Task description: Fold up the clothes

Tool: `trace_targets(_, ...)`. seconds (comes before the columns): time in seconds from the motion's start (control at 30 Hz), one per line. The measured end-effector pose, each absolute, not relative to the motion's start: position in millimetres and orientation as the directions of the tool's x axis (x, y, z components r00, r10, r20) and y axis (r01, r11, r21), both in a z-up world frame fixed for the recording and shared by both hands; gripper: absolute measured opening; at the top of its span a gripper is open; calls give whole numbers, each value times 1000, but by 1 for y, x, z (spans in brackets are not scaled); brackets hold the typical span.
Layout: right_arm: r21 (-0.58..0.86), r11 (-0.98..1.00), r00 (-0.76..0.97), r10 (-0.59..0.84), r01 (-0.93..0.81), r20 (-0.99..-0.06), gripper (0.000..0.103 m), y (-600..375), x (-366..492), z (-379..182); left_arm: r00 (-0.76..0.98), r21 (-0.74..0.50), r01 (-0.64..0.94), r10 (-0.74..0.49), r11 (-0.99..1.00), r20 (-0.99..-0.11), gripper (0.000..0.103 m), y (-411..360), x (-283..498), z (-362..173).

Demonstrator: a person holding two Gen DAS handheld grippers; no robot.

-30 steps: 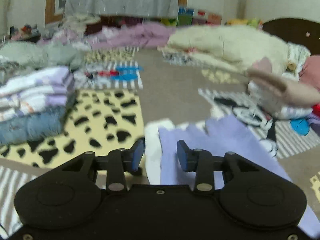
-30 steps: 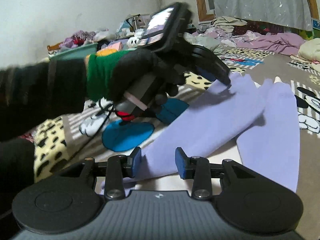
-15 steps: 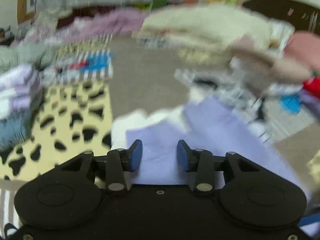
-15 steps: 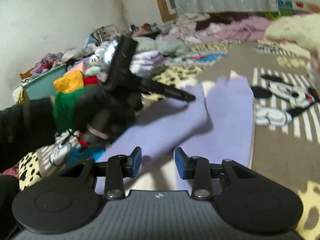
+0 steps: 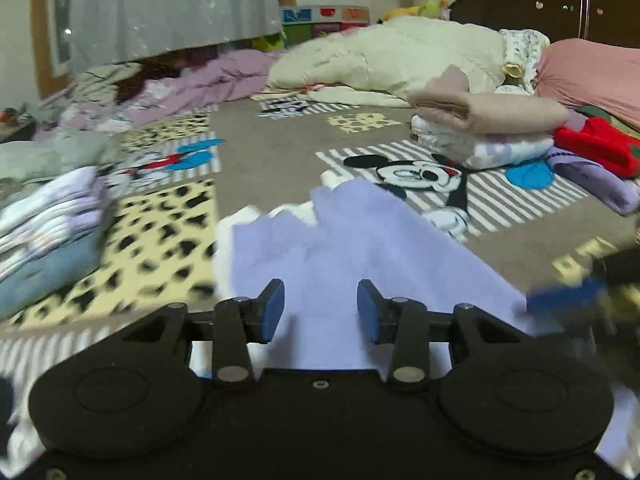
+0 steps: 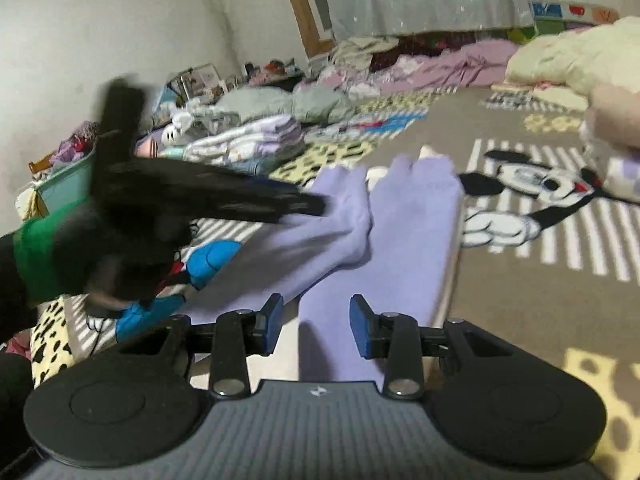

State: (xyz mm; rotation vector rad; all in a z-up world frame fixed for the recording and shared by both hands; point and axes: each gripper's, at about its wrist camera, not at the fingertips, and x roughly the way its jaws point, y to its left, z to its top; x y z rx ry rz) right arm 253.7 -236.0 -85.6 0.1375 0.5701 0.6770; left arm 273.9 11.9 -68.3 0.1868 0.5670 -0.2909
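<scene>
A pair of lavender trousers (image 5: 360,248) lies flat on the cartoon-print bedspread (image 5: 272,160), legs pointing away. In the right wrist view the two legs (image 6: 404,232) lie side by side. My left gripper (image 5: 320,310) is open and empty, low over the left leg. It also shows blurred in the right wrist view (image 6: 316,206), its tips at the left leg. My right gripper (image 6: 316,322) is open and empty over the near part of the right leg.
Folded stacks sit at the left (image 5: 48,232) and at the right (image 5: 484,128). A cream duvet (image 5: 384,56), a pink pillow (image 5: 592,68) and loose purple clothes (image 5: 192,88) lie behind. A teal bin (image 6: 64,184) stands at far left.
Both grippers have swung rightwards along the trousers. The left gripper has dropped lower and reaches onto the left leg. Both stay open.
</scene>
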Motion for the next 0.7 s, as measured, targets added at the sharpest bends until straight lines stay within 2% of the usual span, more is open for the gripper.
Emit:
trace_targets(0.13,216,803,683,588,-555,-433,38,-251,233,-76,811,165,323,-183,932,-555,55,21,203,-68)
trace_targets(0.43,-152,781,746,491,-605,-449,38,-252,152,-71,837,538,442,-115,718,-535,63,-13,95,-99)
trace_targets(0.57,-329,718,761,427,-614,-489,38,-248,110,-81,843,629,476,-115,614,-525,65,-21,70,-118)
trace_targets(0.67,-476,632,776,363,-612,-516,42,-239,82,-98,867,740,468,-87,482,-491,65,-30,58,-139)
trace_targets(0.7,-530,596,786,334,-603,-520,47,-233,74,-105,880,786,456,-79,418,-469,65,-32,55,-147)
